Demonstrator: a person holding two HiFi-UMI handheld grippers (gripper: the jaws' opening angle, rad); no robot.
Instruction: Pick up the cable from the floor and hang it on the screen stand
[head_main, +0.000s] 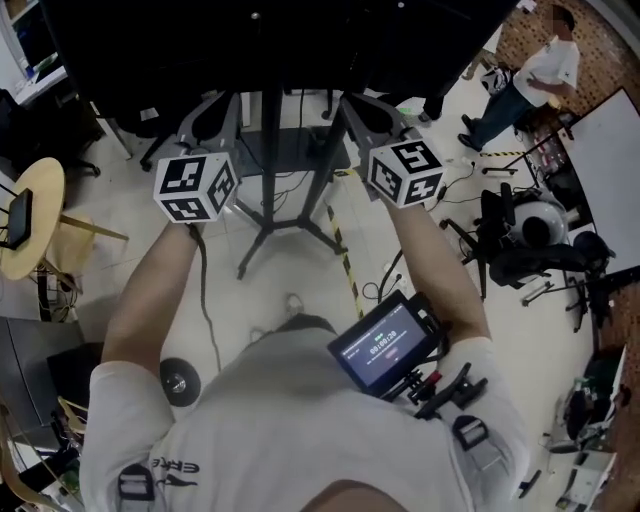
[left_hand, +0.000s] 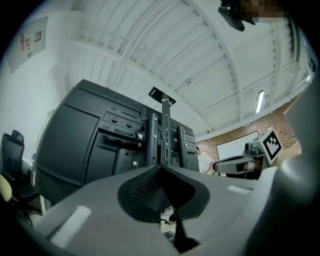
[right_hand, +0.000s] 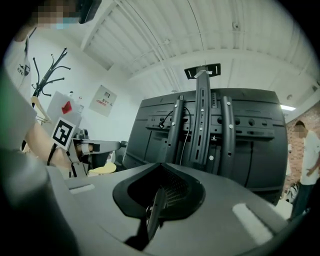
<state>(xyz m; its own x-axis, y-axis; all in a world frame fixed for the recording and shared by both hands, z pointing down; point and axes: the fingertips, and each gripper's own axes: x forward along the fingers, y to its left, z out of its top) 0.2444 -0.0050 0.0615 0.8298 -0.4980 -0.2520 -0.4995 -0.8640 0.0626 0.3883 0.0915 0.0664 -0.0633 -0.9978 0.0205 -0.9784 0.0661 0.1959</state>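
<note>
1. Your left tongs (left_hand: 162, 165) are clenched on nothing.
2. Your right tongs (right_hand: 161, 164) are likewise clenched, empty.
3. A thin cable (right_hand: 183, 145) hangs down the stand (right_hand: 202, 115) behind the screen (right_hand: 250, 140), ahead of both tongs.

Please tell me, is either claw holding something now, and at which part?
Nothing is held. The left claw and the right claw are both shut, with nothing between their jaws.

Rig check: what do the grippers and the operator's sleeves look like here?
Grey moulded shells on the left gripper and right gripper, with black ribbed pads. Each carries a white cube with black square markers. The person wears a white short-sleeved T-shirt.
</note>
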